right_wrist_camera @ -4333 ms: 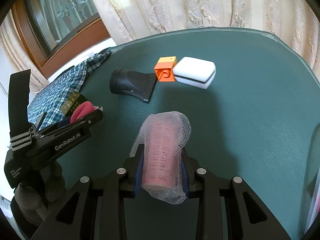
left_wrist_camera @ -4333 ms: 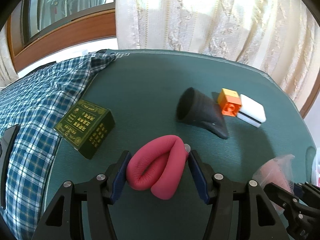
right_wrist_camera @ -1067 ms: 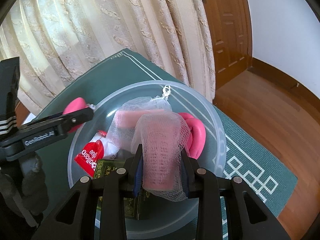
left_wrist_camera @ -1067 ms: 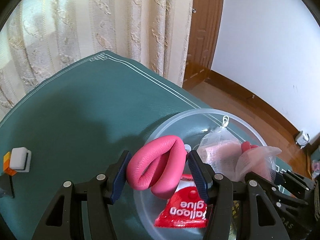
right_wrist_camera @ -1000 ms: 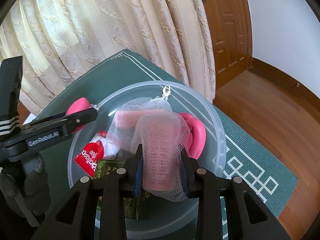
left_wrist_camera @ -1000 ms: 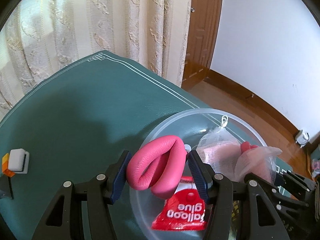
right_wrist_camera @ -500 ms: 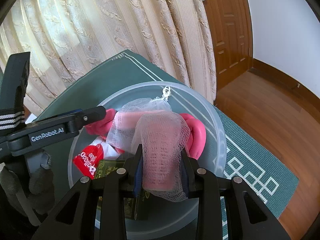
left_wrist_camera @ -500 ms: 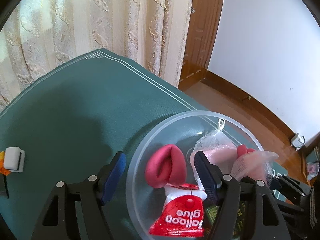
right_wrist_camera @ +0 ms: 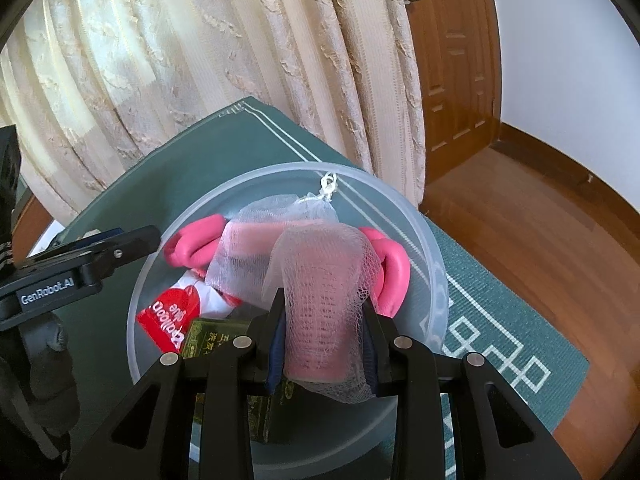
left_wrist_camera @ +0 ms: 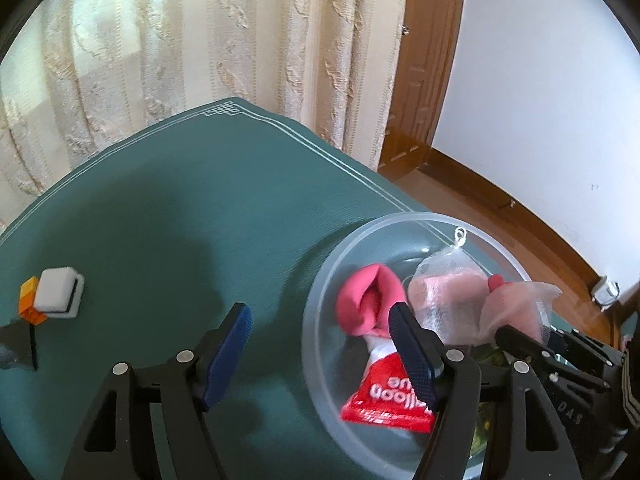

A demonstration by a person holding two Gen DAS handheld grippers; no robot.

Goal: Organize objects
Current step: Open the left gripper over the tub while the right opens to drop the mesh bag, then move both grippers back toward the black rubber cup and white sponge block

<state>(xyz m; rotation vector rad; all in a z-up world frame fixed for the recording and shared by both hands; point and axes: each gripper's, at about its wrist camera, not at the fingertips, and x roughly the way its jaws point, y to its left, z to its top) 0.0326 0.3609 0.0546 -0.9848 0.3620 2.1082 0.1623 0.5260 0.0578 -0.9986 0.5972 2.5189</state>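
Left hand-held gripper [left_wrist_camera: 320, 344] stands wide, its jaws having just been opening, nothing between the blue pads. It tilts down over the green bench [left_wrist_camera: 180, 220], its right finger crossing the rim of the clear bowl [left_wrist_camera: 316, 312]. Just ahead of that right finger, the folded pink roll [left_wrist_camera: 366, 304] lies in the bowl, its bend pointing away from the gripper and up, long axis running roughly along the gripper's line. Below it, beside the same finger, the red balloon glue pouch [left_wrist_camera: 384, 392] lies flat with its lettering upside down to the camera.

Right hand-held gripper [right_wrist_camera: 324, 336] is clamped narrow on the pink cylinder in white netting [right_wrist_camera: 320, 304], which stands upright between the pads, its long axis pointing forward along the fingers, over the bowl's near side. Beyond it, a second netted pink bundle [right_wrist_camera: 260, 256] lies crosswise, with a pink ring [right_wrist_camera: 394, 272] to the right. A dark green box [right_wrist_camera: 216, 336] sits under the left finger.

Far left of the left gripper, a white block [left_wrist_camera: 56, 294] and an orange cube [left_wrist_camera: 30, 300] touch on the bench.
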